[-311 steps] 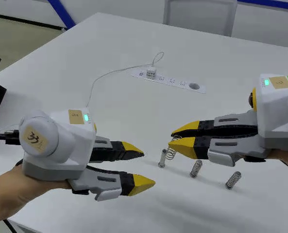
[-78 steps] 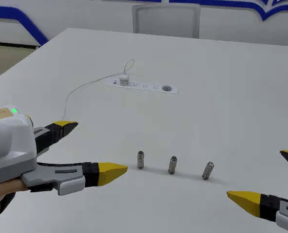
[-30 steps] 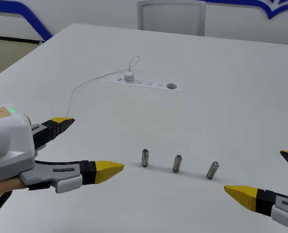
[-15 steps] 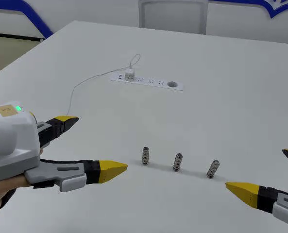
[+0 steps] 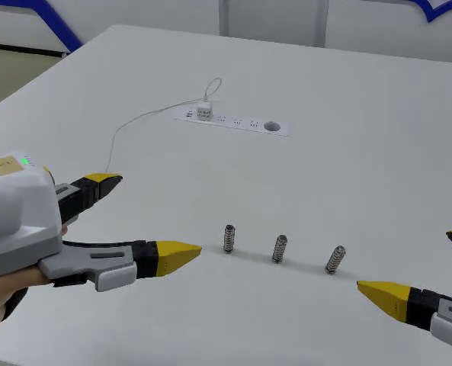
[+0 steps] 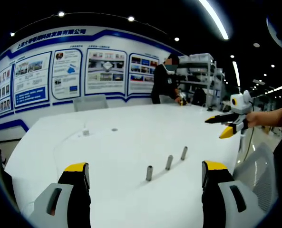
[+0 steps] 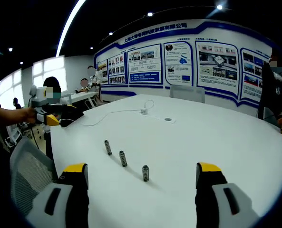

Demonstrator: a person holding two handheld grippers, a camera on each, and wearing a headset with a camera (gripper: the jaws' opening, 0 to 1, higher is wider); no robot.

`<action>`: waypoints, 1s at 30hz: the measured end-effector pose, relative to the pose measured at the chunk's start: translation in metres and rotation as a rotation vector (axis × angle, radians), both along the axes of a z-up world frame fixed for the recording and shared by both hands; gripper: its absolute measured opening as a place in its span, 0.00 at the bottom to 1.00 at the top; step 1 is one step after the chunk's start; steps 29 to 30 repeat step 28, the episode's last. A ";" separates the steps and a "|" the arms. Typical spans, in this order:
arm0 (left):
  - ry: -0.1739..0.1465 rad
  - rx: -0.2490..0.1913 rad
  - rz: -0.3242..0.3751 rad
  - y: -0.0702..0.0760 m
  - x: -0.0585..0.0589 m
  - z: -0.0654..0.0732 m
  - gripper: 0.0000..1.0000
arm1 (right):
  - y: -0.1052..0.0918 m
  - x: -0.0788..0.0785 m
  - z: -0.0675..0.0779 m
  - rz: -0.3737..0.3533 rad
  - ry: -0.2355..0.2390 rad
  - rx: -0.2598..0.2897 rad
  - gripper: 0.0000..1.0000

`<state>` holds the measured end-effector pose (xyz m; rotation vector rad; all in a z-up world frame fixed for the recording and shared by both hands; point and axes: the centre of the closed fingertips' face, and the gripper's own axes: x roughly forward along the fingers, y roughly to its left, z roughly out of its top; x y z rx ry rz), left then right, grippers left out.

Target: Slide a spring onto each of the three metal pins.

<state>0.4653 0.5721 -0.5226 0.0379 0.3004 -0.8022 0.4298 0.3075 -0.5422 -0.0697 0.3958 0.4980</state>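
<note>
Office showroom, wall display boards (image 6: 100, 71), large white table (image 5: 363, 114)

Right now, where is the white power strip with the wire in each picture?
Head view: the power strip lies upper middle, beyond the springs.
Left gripper view: the power strip sits left of centre, farther off than the springs.
Right gripper view: the power strip sits just above centre, behind the springs.
Shared landmark: the row of three springs.

left tongs (image 5: 153, 213) | white-grey housing | black jaws, yellow tips | tan sticker (image 5: 6, 163) | green LED (image 5: 25, 160)
</note>
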 end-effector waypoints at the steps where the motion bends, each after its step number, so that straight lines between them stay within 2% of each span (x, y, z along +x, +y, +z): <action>1: 0.001 -0.001 0.002 0.001 0.000 -0.001 1.00 | 0.000 0.000 0.000 -0.001 0.002 0.002 0.95; 12: -0.014 -0.015 0.024 0.007 0.003 0.006 1.00 | -0.001 0.002 0.001 -0.001 -0.002 0.007 0.94; 20: -0.011 -0.022 0.028 0.009 0.003 0.006 1.00 | 0.000 0.003 0.000 0.005 0.002 0.002 0.94; 30: -0.004 -0.010 0.019 0.009 0.004 0.004 1.00 | -0.003 0.006 0.001 0.003 0.001 0.003 0.94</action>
